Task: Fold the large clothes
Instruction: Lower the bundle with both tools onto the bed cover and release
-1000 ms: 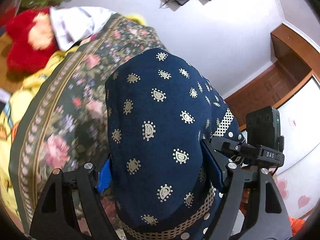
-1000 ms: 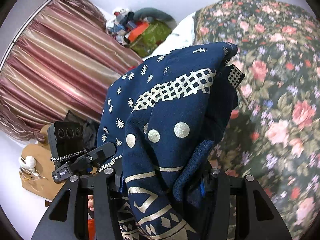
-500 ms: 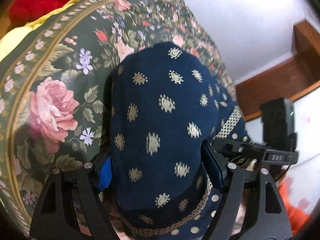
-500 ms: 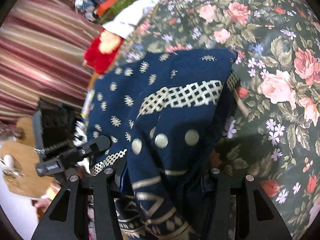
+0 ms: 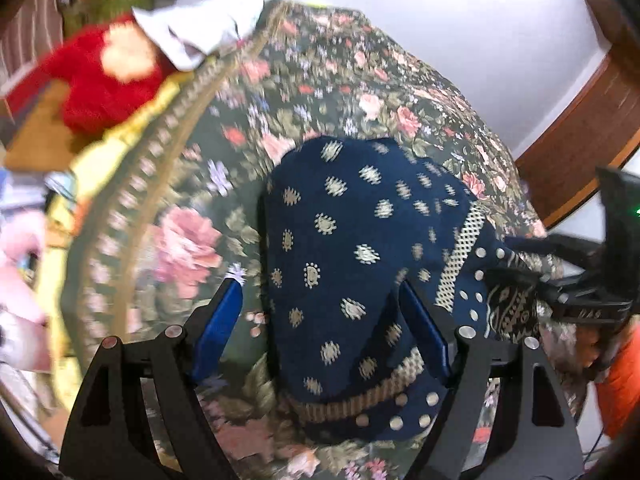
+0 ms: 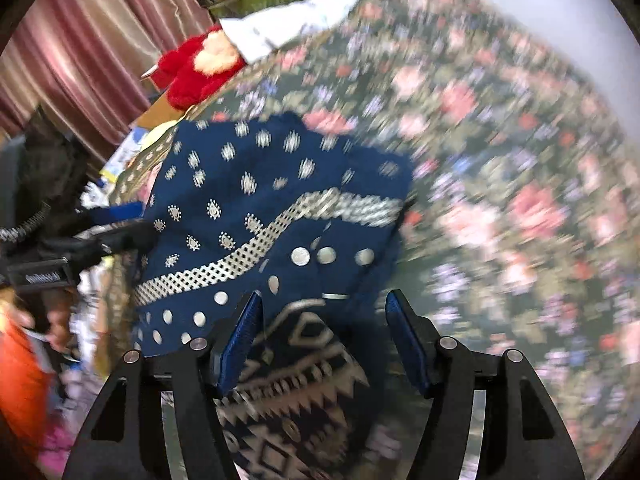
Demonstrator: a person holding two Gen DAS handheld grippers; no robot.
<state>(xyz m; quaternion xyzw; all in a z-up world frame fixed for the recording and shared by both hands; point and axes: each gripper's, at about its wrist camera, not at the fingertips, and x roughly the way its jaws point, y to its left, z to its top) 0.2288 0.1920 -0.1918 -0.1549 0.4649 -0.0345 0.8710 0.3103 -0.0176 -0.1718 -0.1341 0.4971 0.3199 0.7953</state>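
Navy patterned garment [image 5: 360, 248] lying on a floral bedspread [image 5: 320, 80] over the bed, folded into a compact bundle with a cream lattice band and dots along its edge. Left hand-held gripper [image 5: 320, 316] open, blue pads wide apart; left pad clear of the cloth, right pad at the cloth's edge, contact hard to judge. Right hand-held gripper [image 6: 324, 332] open too, jaws just widened, garment's zigzag-printed end between them with a gap on the right side. Red plush toy [image 5: 104, 80] and white cloth [image 5: 200, 28] near the bed's far corner. Pink curtain [image 6: 80, 40] behind.
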